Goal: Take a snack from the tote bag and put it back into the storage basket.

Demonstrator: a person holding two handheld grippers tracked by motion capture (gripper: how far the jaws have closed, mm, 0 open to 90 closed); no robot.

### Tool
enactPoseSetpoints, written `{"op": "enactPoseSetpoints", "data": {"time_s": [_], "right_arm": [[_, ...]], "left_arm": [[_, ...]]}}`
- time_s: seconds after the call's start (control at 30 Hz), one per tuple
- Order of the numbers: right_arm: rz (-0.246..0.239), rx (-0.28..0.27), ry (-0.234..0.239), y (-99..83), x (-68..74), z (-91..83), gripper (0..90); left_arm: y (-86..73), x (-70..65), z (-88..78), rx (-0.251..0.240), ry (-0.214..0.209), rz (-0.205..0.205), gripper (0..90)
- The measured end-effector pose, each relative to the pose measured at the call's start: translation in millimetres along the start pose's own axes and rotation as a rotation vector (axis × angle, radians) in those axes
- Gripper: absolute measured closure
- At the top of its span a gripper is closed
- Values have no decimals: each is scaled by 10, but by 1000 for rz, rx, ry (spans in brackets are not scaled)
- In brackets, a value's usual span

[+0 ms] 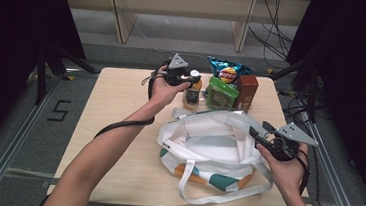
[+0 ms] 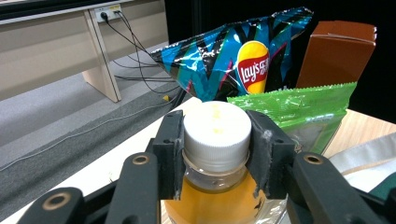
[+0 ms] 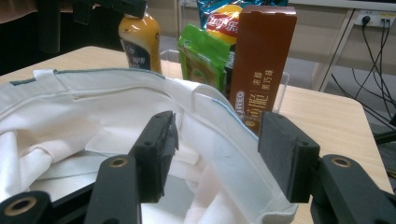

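We are just starting to pack: our left gripper (image 2: 215,154) clamps the juice bottle (image 1: 192,91) at its cap, still standing among the snacks (image 1: 225,86), while our right gripper (image 3: 215,154), jaws apart, straddles the empty tote bag's (image 1: 207,145) rim

Left tool (image 2: 215,154) clamped on juice bottle's white cap (image 2: 215,128), snack bags behind

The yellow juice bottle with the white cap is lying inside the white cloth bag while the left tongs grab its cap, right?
Not quite. The yellow juice bottle with the white cap stands on the table beside the white cloth bag, as the high view shows. The left tongs do grab its cap.
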State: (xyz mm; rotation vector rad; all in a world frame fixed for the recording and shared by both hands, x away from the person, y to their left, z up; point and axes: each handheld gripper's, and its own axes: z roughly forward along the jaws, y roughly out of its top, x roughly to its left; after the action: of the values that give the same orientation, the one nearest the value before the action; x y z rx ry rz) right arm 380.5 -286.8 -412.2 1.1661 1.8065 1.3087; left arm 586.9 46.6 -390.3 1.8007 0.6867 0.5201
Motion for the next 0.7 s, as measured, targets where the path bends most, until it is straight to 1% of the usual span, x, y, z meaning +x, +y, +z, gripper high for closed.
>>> {"op": "enactPoseSetpoints", "data": {"time_s": [0.03,0.07,0.1,0.13,0.17,0.2,0.23,0.27,0.3,0.33,0.37,0.4,0.47,0.5,0.53,0.57,0.67,0.7], "right_arm": [[-2,-11,-4,-2,1,7,463],[-2,-10,-4,-2,1,8,463],[13,-3,-4,-2,12,4,463],[6,-7,-4,-1,6,6,463],[13,-5,-5,-1,12,3,463],[1,4,4,0,3,-1,464],[0,10,9,2,1,-3,463],[2,7,1,4,3,-3,463],[1,-10,-4,-1,3,7,463],[-26,-14,-7,-2,-14,14,463],[-37,-14,-5,-3,-22,15,464],[-25,-15,3,-4,-14,20,464],[-22,1,5,6,-13,3,463],[-24,-14,1,4,-12,13,464],[-18,5,18,7,-11,9,463],[-25,4,9,6,-15,5,463],[-29,3,8,2,-17,9,464],[-30,-15,3,-2,-18,21,463]], "left_arm": [[-4,0,1,3,0,0,587],[-8,1,2,2,-1,-2,587],[-12,1,4,1,-1,-6,586],[-15,1,6,2,-1,-5,587],[-17,0,6,5,-1,-1,587],[-19,-1,7,6,0,-1,587],[-19,-1,8,6,0,0,587],[-20,-2,9,6,0,1,586],[-22,-4,11,7,0,-1,587],[-23,-5,12,7,0,1,587],[-26,-8,14,8,-1,1,587],[-30,-9,14,10,-2,2,586],[-36,-10,19,11,-1,2,586],[-40,-11,22,11,-3,2,587],[-42,-13,23,14,-3,4,587],[-45,-16,24,17,-4,6,586],[-58,-22,33,17,-4,2,586],[-63,-22,35,17,-3,1,586]]}}
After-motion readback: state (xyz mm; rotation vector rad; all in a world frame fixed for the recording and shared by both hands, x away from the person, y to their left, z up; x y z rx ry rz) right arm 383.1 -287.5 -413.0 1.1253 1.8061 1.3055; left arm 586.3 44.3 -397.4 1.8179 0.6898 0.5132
